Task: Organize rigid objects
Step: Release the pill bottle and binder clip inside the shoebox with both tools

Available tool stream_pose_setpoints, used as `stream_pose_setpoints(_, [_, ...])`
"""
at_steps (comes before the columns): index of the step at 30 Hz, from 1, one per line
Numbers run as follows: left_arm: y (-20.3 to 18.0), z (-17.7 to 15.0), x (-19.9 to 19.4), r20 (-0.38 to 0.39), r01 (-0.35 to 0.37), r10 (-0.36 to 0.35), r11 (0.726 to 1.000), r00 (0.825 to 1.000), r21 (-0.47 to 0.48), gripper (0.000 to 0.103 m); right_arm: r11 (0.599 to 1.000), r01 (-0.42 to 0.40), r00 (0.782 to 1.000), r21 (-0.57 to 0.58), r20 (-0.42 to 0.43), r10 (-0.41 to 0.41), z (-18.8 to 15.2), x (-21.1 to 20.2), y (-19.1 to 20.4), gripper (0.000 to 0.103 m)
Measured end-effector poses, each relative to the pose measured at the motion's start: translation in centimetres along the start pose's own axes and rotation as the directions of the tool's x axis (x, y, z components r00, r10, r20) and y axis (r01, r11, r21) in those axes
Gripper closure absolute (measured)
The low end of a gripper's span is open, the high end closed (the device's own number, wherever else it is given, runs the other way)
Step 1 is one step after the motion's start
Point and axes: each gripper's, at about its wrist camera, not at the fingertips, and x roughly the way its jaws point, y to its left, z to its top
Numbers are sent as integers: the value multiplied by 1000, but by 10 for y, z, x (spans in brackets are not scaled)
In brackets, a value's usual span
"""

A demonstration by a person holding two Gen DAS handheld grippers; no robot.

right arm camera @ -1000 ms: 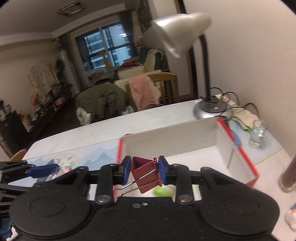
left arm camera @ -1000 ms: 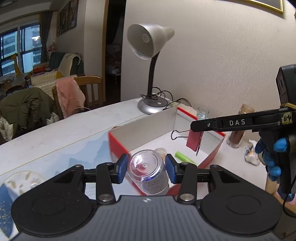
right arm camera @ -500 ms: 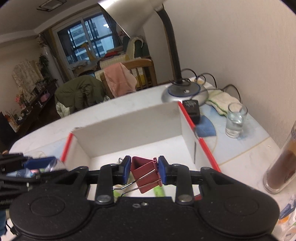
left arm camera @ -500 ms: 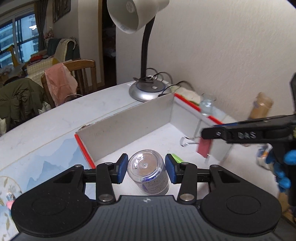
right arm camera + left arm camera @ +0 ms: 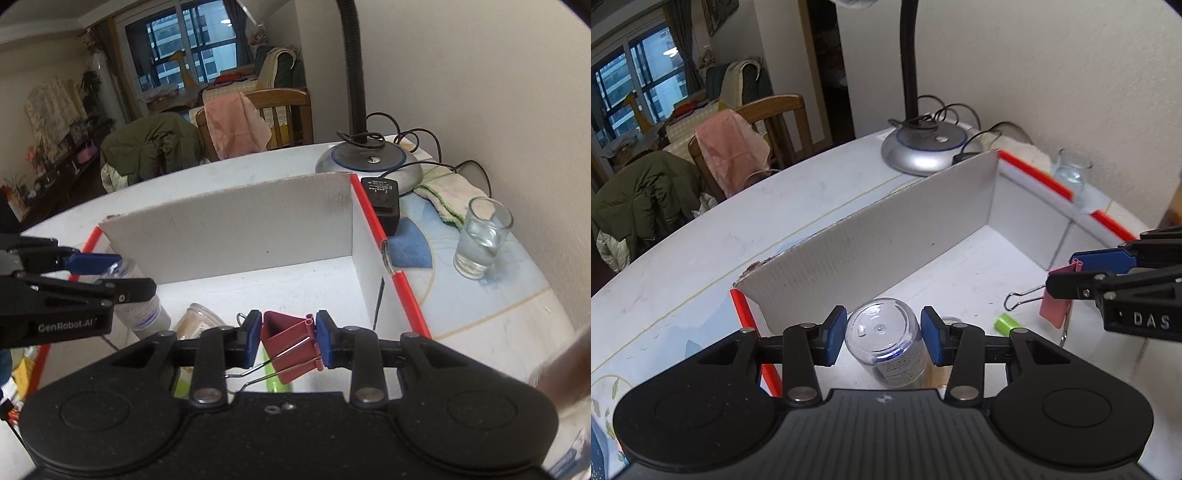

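My left gripper [image 5: 883, 341] is shut on a clear plastic jar [image 5: 886, 341] with a printed label, held over the floor of the white cardboard box [image 5: 871, 251] with red edges. The same jar [image 5: 138, 302] shows at the left of the right wrist view, inside the box. My right gripper [image 5: 287, 339] is shut on a red binder clip [image 5: 291, 343] with wire handles, also above the box floor. In the left wrist view that clip [image 5: 1054, 299] hangs at the right between the right gripper's fingers [image 5: 1104, 260]. A green object [image 5: 1006, 325] and a tan-lidded jar [image 5: 195, 321] lie in the box.
A desk lamp base [image 5: 369, 162] with cables stands behind the box. A black power adapter [image 5: 382, 201], a cloth [image 5: 450, 195] and a glass of water [image 5: 482, 238] sit to the right of the box. Chairs with a pink cloth [image 5: 731, 147] and a green jacket stand past the table.
Both grippers have moved forward and down toward the box, so its walls and floor now fill more of each view. The jar and the clip stay gripped.
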Motion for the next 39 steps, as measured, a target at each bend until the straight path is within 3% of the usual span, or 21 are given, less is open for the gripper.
stream_pose_setpoints(13, [2,-8,18,-66,-8,6,1000,998,-19,60,998,-19,998,-64,-61,15,-8,22,6,72])
stream_pose_setpoints(22, [-8,-12,21,-125,33,-33,999,992,-6,60,997,-38,994,-61,-102,32,-12,19,8,70])
stream_pose_setpoints(30, [-7,-16,7,-121,55,-58,998,991,-30,60,998,-48,995,-42,-88,44,-13,5,7,64])
stream_pose_setpoints(39, [4,-23,-23,-68,80,-84,994,994,-71,60,997,-63,997,-34,-51,61,-11,-20,13,55])
